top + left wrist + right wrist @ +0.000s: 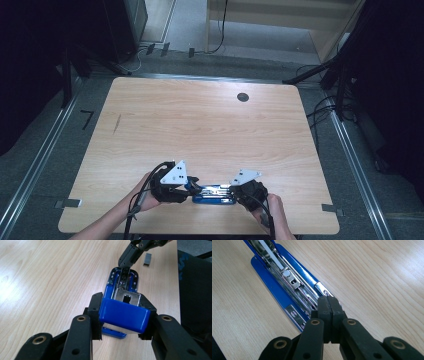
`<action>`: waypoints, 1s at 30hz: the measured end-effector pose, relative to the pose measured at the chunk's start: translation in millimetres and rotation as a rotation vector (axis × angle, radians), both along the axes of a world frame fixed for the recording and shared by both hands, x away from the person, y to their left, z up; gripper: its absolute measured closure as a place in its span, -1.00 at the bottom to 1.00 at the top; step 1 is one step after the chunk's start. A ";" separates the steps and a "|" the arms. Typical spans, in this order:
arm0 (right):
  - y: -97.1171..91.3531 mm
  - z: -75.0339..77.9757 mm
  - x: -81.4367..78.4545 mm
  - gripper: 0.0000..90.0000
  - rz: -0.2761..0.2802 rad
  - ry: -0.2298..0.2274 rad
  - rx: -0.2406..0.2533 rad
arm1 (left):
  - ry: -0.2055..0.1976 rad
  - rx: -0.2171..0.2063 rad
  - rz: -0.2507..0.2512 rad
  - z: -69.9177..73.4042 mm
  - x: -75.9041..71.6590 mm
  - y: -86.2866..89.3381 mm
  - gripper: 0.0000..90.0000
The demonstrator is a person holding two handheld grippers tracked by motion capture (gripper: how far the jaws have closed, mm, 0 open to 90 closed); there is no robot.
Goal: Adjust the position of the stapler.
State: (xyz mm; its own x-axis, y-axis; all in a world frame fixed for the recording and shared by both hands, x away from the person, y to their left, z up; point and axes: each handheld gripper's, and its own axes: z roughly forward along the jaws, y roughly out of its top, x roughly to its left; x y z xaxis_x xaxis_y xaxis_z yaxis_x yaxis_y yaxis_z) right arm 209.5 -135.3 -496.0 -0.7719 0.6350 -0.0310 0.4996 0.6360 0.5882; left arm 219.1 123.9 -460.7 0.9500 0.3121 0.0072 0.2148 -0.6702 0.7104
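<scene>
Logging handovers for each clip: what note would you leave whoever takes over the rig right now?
Left gripper: shut on the stapler's blue lid, holding it raised.
Right gripper: shut, tips pressed into the front of the open magazine.
Stapler: near table edge, between both hands.
Staple strip: lies loose on the table beyond the stapler.
Done: stapler opened.
Left: probably load staples, close lid.

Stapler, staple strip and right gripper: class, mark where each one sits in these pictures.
stapler [124,314], left gripper view, on its blue raised lid.
staple strip [147,259], left gripper view, on the small grey block lying on the table.
right gripper [328,305], right gripper view, at the tips of its closed jaws.
</scene>
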 end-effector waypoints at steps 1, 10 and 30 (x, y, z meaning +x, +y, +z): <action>-0.1 0.0 -0.3 1.00 -0.001 0.001 0.002 | 0.004 -0.003 0.001 -1.0 -0.1 1.5 0.44; -1.7 0.0 2.4 1.00 -0.006 0.019 0.016 | 0.018 0.042 -0.014 -7.5 0.4 14.8 0.42; 12.8 11.9 0.6 1.00 0.039 0.019 0.040 | 0.018 0.044 -0.038 -4.0 3.6 13.2 0.47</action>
